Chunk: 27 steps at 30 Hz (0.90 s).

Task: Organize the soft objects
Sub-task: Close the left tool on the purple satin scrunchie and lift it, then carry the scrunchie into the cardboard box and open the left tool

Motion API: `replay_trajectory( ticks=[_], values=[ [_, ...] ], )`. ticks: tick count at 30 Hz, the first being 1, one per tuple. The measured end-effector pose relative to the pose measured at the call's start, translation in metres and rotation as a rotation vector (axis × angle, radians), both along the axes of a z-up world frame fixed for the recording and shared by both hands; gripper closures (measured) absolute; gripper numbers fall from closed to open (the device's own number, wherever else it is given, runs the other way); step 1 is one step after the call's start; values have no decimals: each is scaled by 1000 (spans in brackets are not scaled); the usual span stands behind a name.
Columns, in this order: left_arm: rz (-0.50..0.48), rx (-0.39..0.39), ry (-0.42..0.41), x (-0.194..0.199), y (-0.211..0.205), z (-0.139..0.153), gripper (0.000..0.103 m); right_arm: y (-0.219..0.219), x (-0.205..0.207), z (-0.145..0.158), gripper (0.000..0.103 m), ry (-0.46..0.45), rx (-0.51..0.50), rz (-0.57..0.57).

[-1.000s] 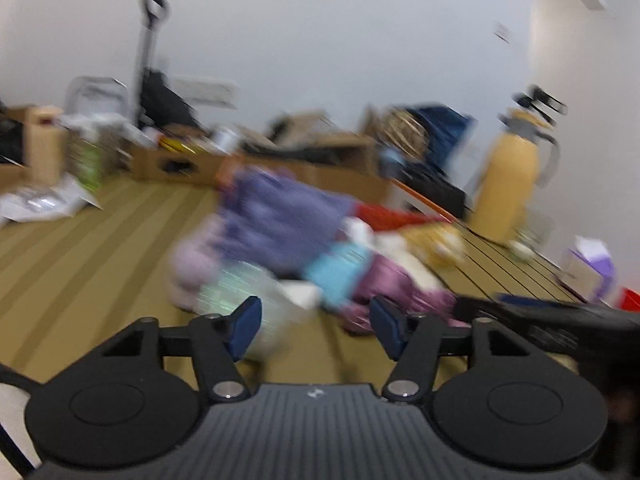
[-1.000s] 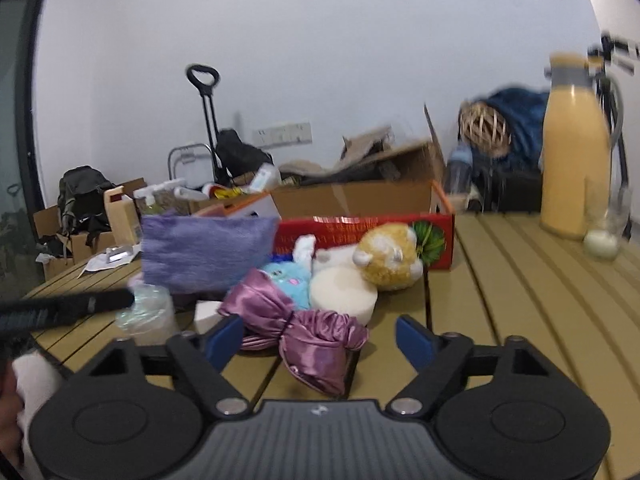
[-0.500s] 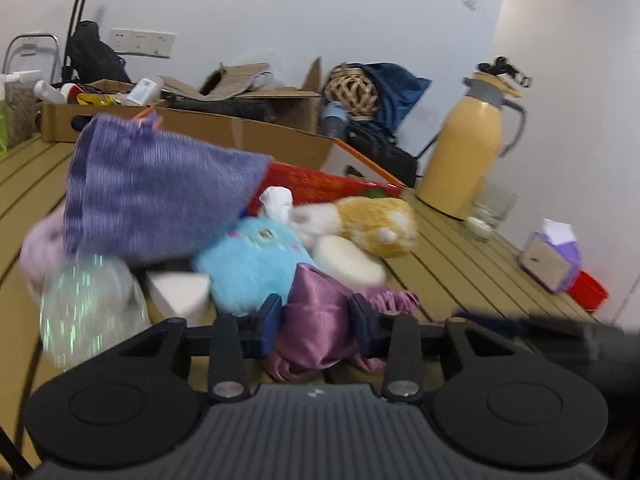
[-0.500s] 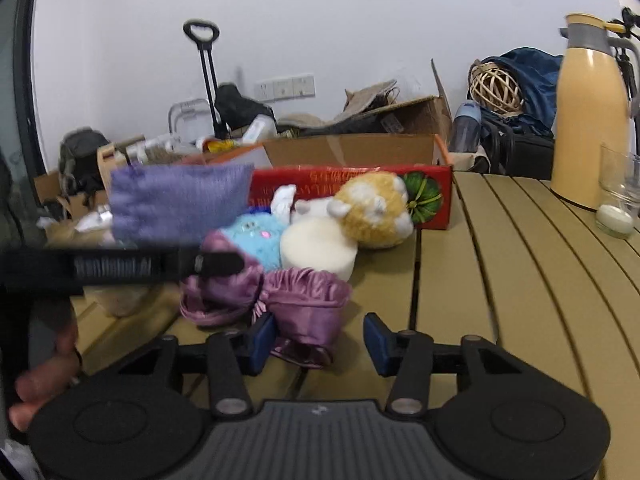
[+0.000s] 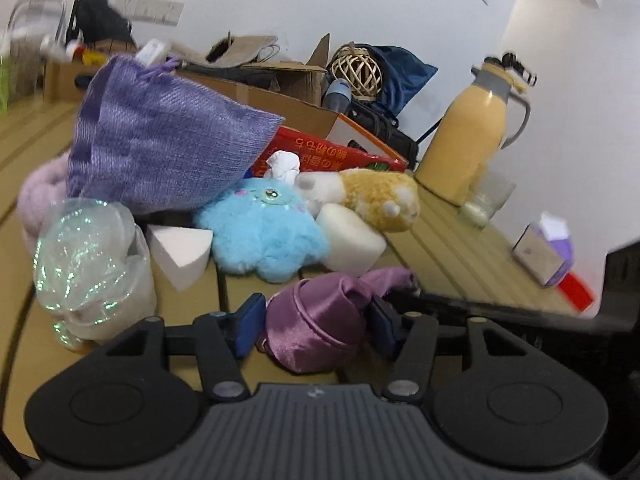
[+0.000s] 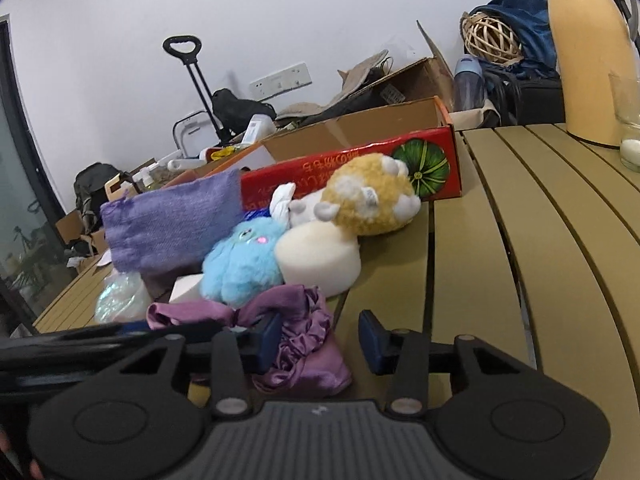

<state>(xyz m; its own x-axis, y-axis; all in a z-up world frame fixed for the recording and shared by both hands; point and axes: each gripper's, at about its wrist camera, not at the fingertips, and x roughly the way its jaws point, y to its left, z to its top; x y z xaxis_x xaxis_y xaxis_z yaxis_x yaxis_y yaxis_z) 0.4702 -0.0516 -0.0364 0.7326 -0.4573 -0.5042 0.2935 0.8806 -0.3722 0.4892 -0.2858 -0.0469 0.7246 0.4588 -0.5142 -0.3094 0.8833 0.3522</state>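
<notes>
Cluttered storeroom: cardboard boxes (image 6: 360,128), hand trolley (image 6: 192,76).

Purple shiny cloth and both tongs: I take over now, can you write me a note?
Left tongs: open, just widened, around the purple satin cloth, not clamped.
Right tongs: open, just narrowing; one pad touches the cloth's other end.
Blue plush, yellow plush, white sponge and purple knit bag lie heaped on the table before the red box.
Done: nothing sorted, apparently.
Left: grip the cloth, then sort the heap.
</notes>
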Motion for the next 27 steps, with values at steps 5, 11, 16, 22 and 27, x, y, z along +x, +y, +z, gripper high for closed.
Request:
replay_trajectory(
  ticks=[5, 11, 16, 22, 27],
  values=[
    [-70, -98, 32, 7, 16, -2, 70, 4, -2, 7, 88, 38, -17, 56],
    [-100, -114, -18, -6, 28, 15, 75, 22, -20, 11, 96, -24, -27, -13],
    [-104, -150, -100, -20, 32, 43, 75, 29, -41, 41, 97, -107, -54, -29],
    [-103, -167, -173, 7, 34, 103, 75, 29, -32, 90, 97, -223, -66, -7],
    [-86, -141, -219, 65, 38, 150, 75, 25, 27, 147, 97, -290, -63, 50]
  ],
)
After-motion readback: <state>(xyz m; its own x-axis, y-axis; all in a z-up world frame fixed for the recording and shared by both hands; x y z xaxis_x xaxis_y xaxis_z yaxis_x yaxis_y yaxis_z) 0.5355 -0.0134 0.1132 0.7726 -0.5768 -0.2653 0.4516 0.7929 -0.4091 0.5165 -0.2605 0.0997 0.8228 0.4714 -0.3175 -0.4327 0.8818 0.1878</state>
